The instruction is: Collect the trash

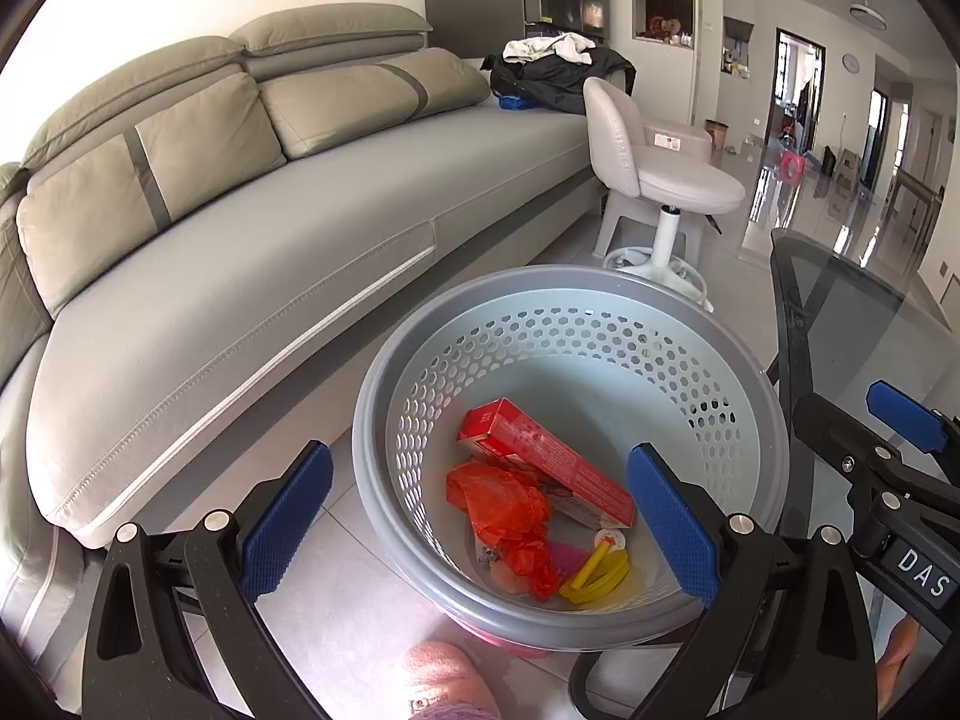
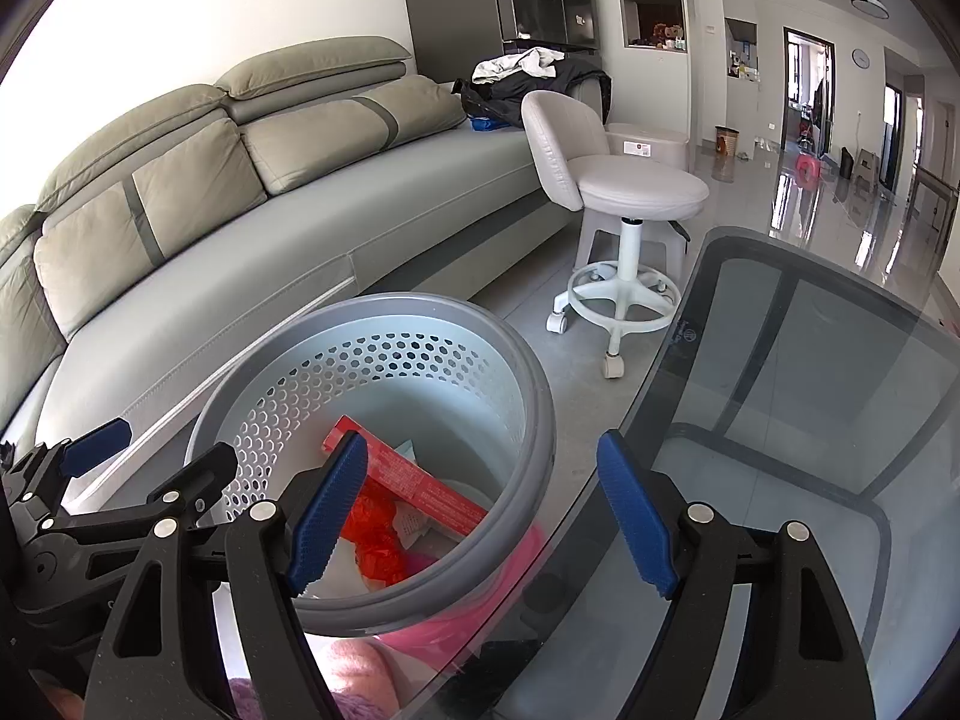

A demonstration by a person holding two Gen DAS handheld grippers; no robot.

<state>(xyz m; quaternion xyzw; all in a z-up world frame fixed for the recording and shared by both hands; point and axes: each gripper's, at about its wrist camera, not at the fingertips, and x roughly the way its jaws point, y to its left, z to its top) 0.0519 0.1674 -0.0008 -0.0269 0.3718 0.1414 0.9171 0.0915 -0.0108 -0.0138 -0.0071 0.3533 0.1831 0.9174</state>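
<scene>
A grey perforated trash basket stands on the floor between the sofa and a glass table. Inside lie a red carton, a crumpled orange bag and a yellow plastic piece. My left gripper is open and empty, hovering over the basket's near rim. My right gripper is open and empty, above the basket's right rim and the table edge. The carton and orange bag also show in the right wrist view. Each gripper shows at the other view's edge.
A long grey sofa runs along the left. A white swivel stool stands beyond the basket. A dark glass table is on the right. Clothes pile at the sofa's far end. Pink slippers are near the basket.
</scene>
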